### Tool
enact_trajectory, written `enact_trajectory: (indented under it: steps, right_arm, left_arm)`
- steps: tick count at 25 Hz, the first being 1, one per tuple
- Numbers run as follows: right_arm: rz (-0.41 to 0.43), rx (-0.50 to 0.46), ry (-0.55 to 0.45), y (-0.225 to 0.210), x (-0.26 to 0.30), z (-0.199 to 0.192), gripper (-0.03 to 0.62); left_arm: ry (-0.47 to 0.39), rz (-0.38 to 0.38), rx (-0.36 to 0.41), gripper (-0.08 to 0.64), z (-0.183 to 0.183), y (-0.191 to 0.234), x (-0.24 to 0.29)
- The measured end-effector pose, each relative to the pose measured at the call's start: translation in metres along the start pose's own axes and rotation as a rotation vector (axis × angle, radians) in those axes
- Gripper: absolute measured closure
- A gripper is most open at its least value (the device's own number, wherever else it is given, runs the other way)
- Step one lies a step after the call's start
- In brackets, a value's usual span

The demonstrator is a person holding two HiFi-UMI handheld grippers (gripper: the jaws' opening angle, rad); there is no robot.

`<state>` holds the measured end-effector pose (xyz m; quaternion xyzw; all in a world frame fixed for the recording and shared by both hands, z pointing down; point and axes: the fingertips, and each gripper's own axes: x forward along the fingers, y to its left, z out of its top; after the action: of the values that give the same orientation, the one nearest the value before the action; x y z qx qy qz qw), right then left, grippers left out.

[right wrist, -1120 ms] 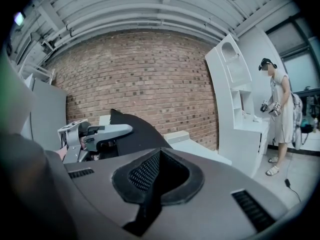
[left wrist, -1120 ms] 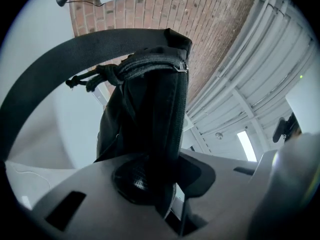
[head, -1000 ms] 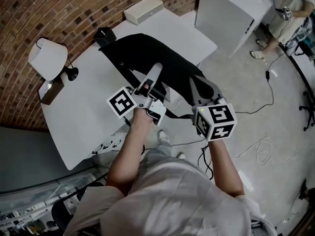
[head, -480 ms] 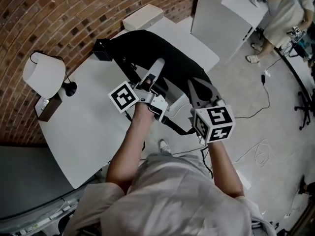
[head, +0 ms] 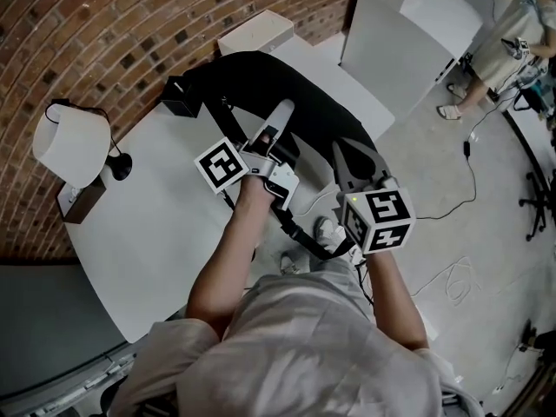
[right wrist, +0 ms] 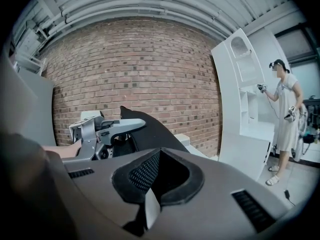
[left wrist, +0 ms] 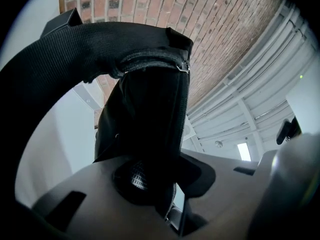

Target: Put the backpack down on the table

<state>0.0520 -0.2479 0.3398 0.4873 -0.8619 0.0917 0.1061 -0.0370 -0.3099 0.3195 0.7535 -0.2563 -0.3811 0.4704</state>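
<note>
Backpack (head: 287, 89): one, black; over the table (head: 156, 224), lower end past the table's near edge; contents unseen.
Strap (head: 304, 233): one seen hanging below the table's near edge.
Left gripper (head: 278, 115): jaws clamped on the backpack's black top loop (left wrist: 75, 44), which arches over them.
Right gripper (head: 341, 150): jaws pinched on black fabric at the backpack's side, above the table's near edge.
Boxes on table: three. White box (head: 254, 31), lid shut, far corner; small black box (head: 181, 98), wall-side edge; brown box (head: 84, 202), same edge, further along.
Lamp (head: 69, 146): one, white shade, on the table beside the brown box.
Grippers: two, both gripping.
</note>
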Motion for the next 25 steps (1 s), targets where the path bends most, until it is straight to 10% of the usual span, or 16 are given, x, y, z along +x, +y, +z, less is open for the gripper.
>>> enact_trajectory:
  steps: [25]
  right_arm:
    - [0.194, -0.03, 0.074, -0.073, 0.13, 0.006, 0.591]
  left_arm:
    - [-0.189, 0.101, -0.046, 0.48, 0.058, 0.108, 0.078]
